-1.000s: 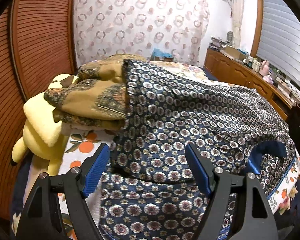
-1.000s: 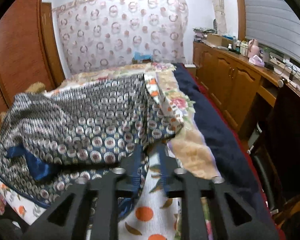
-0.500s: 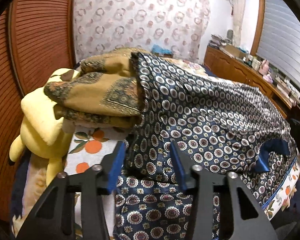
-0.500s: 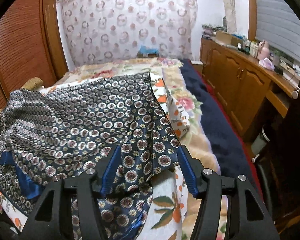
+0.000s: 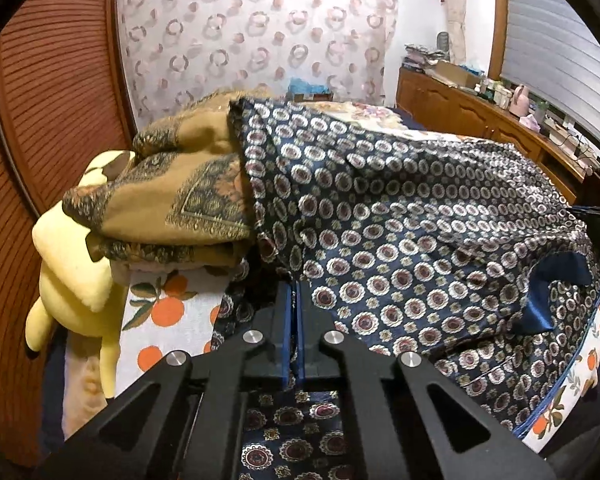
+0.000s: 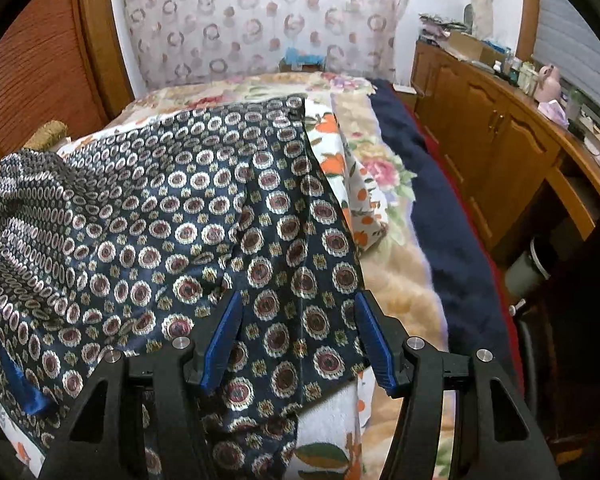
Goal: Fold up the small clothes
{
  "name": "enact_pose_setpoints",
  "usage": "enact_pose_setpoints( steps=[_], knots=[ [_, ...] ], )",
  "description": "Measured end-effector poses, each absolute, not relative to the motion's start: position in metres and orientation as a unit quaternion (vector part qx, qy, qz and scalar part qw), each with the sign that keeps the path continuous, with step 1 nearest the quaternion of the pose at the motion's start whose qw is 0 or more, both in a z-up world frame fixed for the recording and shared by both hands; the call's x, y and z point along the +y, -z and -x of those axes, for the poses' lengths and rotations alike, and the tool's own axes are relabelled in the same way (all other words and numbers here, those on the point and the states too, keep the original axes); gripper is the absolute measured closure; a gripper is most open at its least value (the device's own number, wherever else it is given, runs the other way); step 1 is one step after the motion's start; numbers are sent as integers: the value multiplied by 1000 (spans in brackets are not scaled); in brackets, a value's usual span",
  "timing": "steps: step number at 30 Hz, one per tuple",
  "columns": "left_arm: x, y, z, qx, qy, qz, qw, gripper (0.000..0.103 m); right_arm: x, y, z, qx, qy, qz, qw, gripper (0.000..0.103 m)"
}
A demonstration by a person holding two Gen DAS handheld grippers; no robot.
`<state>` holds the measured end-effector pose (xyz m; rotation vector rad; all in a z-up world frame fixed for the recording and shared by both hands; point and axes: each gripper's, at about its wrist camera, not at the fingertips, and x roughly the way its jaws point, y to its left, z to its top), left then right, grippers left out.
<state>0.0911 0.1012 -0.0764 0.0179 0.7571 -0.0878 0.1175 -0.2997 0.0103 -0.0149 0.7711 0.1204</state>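
A navy garment with round medallion print lies spread over the bed; it also shows in the right wrist view. It has a plain blue trim band. My left gripper is shut on the garment's left edge, with cloth pinched between its blue pads. My right gripper is open, its blue pads standing over the garment's right front corner without holding it.
A folded brown patterned cloth rests on a yellow plush toy at the left. The orange-print sheet covers the bed. A navy blanket and wooden cabinets run along the right. A wooden wardrobe stands left.
My left gripper went from wide open to shut on the garment's left edge. My right gripper went from nearly shut to open and moved over the garment's corner.
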Motion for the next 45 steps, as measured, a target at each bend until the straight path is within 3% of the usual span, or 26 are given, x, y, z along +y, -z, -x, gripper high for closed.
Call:
enact_pose_setpoints(
  steps=[1, 3, 5, 6, 22, 33, 38, 39, 41, 43, 45],
  knots=[
    [100, 73, -89, 364, 44, -9, 930, 100, -298, -12, -118, 376, -63, 10, 924, 43],
    [100, 68, -87, 357, 45, -7, 933, 100, -295, -12, -117, 374, -72, 20, 925, 62],
    [99, 63, -86, 350, 46, -6, 935, 100, -289, -12, -114, 372, -75, 41, 924, 94],
    [99, 60, -85, 347, 48, -5, 937, 100, -286, -14, -112, 369, -74, 50, 925, 99],
    [143, 13, -62, 295, 49, 77, 951, 101, -316, -119, -32, 237, -207, -127, 941, 102],
    [151, 50, -57, 342, 22, 64, 937, 100, -344, -32, -21, 340, -122, -106, 926, 102],
    [146, 56, -52, 353, 31, 60, 933, 100, -332, -20, -29, 350, -116, -85, 926, 102],
    [146, 57, -52, 354, 31, 57, 933, 97, -330, -20, -32, 350, -115, -78, 926, 102],
    [145, 58, -50, 355, 33, 57, 932, 70, -325, -20, -34, 350, -113, -71, 927, 98],
    [145, 61, -50, 358, 37, 62, 931, 63, -323, -22, -37, 347, -105, -65, 930, 96],
    [144, 65, -52, 363, 34, 62, 929, 63, -319, -24, -36, 341, -102, -65, 932, 85]
  ],
)
